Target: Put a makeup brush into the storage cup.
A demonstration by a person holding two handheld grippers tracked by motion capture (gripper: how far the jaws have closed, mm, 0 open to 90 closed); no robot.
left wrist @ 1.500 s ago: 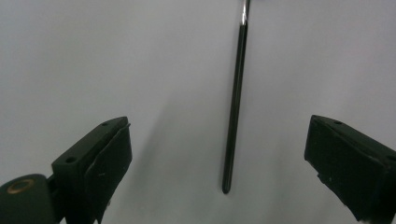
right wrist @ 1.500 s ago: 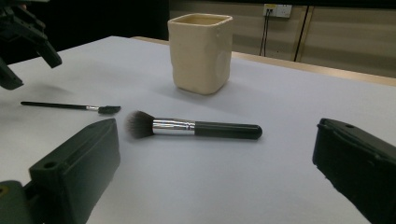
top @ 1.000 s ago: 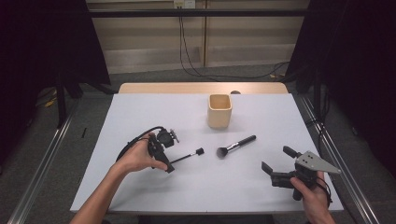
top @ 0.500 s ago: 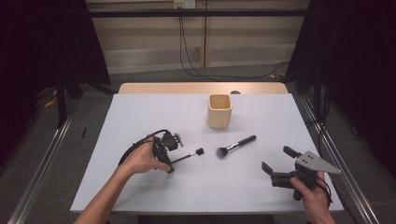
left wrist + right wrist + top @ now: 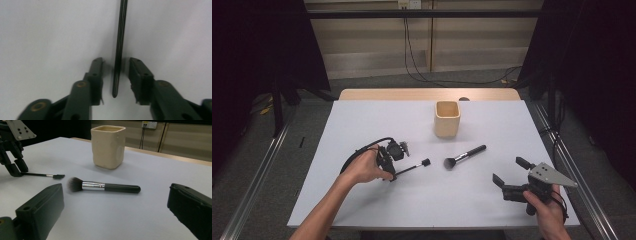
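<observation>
Straddling thin wand [image 5: 119,50], L gripper [image 5: 116,75] jaws apart, not clamped; wand lies flat, left-centre of high view. Judged light, stiff, slick; grip mid-shaft. R gripper [image 5: 115,215] wide apart, lower right, facing brush [image 5: 103,187] and cup [image 5: 108,146]. Vs 0.5 s ago: L gripper little changed, wand same spot.

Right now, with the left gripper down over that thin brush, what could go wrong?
1. The thin brush handle lies flat on the table between the left gripper's open jaws; closing may pinch only its tip, so it could pivot or slip.
2. The powder brush lies loose nearby and might roll if bumped.
</observation>
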